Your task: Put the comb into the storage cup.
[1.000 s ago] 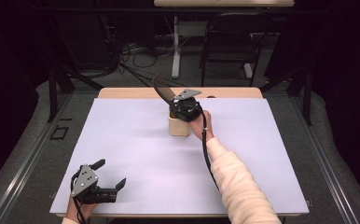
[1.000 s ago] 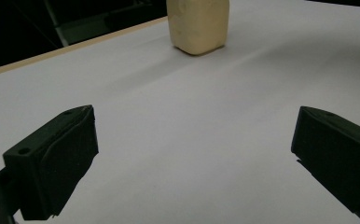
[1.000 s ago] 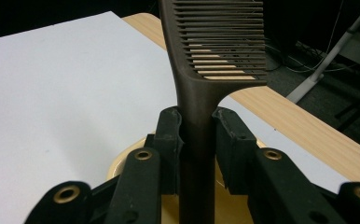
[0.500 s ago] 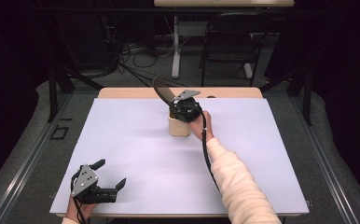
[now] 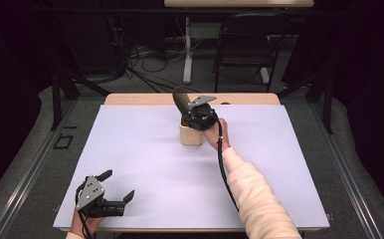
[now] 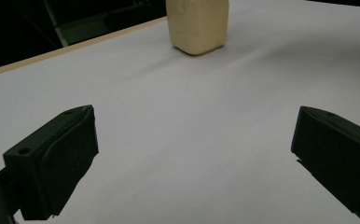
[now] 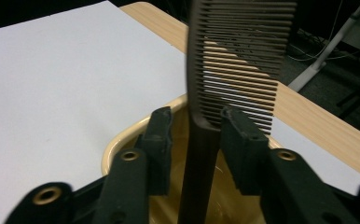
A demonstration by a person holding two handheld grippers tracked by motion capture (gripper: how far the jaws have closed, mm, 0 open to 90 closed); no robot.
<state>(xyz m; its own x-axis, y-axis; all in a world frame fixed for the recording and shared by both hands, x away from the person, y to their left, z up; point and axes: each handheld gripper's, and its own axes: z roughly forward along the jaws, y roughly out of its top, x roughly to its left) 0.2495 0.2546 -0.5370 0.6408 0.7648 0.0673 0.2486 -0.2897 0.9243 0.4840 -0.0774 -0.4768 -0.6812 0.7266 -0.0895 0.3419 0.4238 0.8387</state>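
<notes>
Standing comb (image 7: 206,154) between hand-held gripper (image 7: 197,144) jaws.

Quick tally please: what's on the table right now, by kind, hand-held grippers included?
Comb, dark, standing in the cup: 1
Cup, cream: 1
White mat covering the table: 1
Hand-held grippers: 2, the left hand-held gripper and the right hand-held gripper
Total: 5
</notes>
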